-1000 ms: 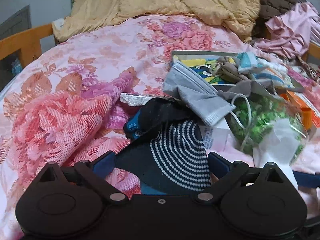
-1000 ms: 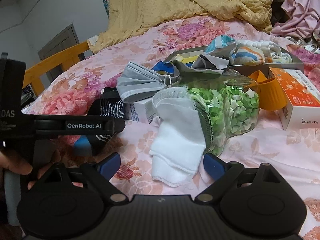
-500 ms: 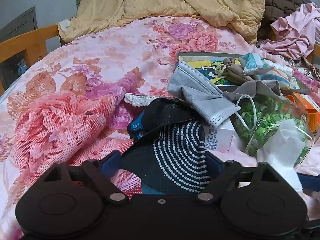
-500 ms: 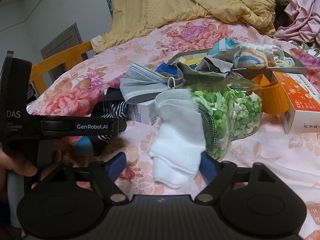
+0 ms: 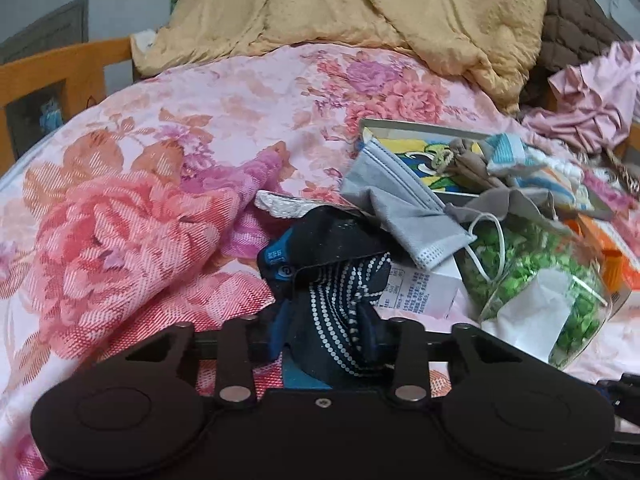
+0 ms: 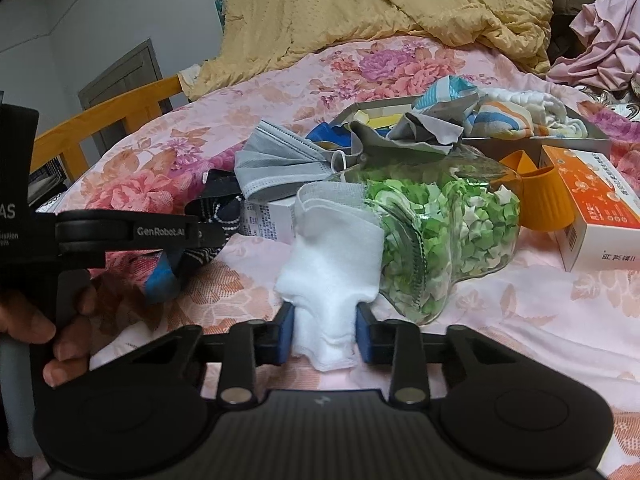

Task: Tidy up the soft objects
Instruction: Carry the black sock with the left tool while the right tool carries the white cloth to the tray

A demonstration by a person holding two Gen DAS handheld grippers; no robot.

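A dark sock with rows of white dots (image 5: 340, 304) lies bunched on the floral bedspread (image 5: 200, 120). My left gripper (image 5: 328, 336) is closing, and its blue pads squeeze the sock's near end from both sides. In the right wrist view a white sock (image 6: 332, 264) hangs against a glass jar of green paper stars (image 6: 448, 232). My right gripper (image 6: 325, 336) is closing too, and its pads pinch the white sock's lower end. A grey face mask (image 5: 404, 208) lies draped just behind the dark sock.
A shallow tray (image 6: 592, 140) at the back right holds several crumpled socks and cloths. An orange cup (image 6: 540, 196) and an orange-and-white carton (image 6: 600, 216) lie right of the jar. A small white box (image 6: 268, 216) sits under the mask. A yellow blanket (image 5: 360, 8) covers the far end.
Both grippers' jaws went from wide apart to closed in on their socks. The dotted sock has bunched up between the left pads, and the white sock is now pinched narrow.
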